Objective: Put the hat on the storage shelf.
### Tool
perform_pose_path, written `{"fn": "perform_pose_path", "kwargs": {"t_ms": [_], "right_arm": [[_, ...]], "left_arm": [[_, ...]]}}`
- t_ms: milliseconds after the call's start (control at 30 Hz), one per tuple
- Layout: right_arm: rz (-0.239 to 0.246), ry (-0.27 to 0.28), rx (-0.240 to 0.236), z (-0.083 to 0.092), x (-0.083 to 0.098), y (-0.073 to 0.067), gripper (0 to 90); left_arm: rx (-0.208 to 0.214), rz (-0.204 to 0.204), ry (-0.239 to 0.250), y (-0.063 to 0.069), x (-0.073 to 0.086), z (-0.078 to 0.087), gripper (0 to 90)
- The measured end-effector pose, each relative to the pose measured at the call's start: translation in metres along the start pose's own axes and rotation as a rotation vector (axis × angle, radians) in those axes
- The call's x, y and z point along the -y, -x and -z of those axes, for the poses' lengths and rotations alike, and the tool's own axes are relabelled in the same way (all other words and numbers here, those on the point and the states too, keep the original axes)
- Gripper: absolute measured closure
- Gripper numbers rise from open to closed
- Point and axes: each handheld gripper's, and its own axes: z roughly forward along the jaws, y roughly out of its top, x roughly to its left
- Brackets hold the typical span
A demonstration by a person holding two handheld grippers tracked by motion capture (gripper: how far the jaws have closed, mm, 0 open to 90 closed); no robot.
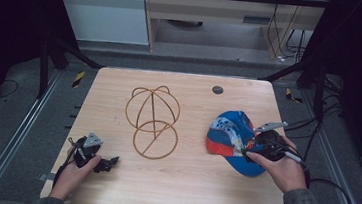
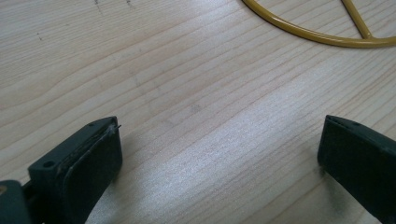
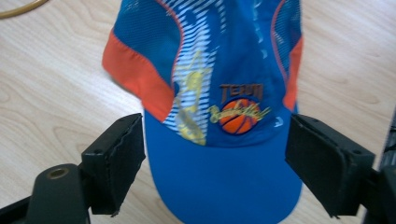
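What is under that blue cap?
The cap lies on the wooden table, its brim between the open right gripper. Anything beneath its crown is hidden.

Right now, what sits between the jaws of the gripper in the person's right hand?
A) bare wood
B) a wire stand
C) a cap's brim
C: in the right gripper view the open right gripper straddles the blue brim of the cap, not yet clamped.

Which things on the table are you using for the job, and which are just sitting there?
In use:
- blue and orange fabric baseball cap, between the open right gripper jaws
- gold wire dome-shaped hat stand, likely where it goes

Just there:
- small dark round plug in the wooden table
- open left gripper, resting
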Motion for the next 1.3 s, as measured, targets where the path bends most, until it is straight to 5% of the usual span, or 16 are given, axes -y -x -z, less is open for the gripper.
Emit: {"fn": "perform_pose_path", "kwargs": {"t_ms": [500, 733, 1300], "right_arm": [[0.020, -0.082, -0.023, 0.003, -0.025, 0.024, 29.2], [0.066, -0.115, -0.057, -0.001, -0.045, 0.026, 40.3], [0.047, -0.112, -0.115, -0.024, -0.075, 0.026, 54.0]], "left_arm": [[0.000, 0.000, 0.000, 0.000, 0.000, 0.000, 0.0], [0.000, 0.000, 0.000, 0.000, 0.000, 0.000, 0.0], [0.002, -0.003, 0.003, 0.000, 0.000, 0.000, 0.0]]}}
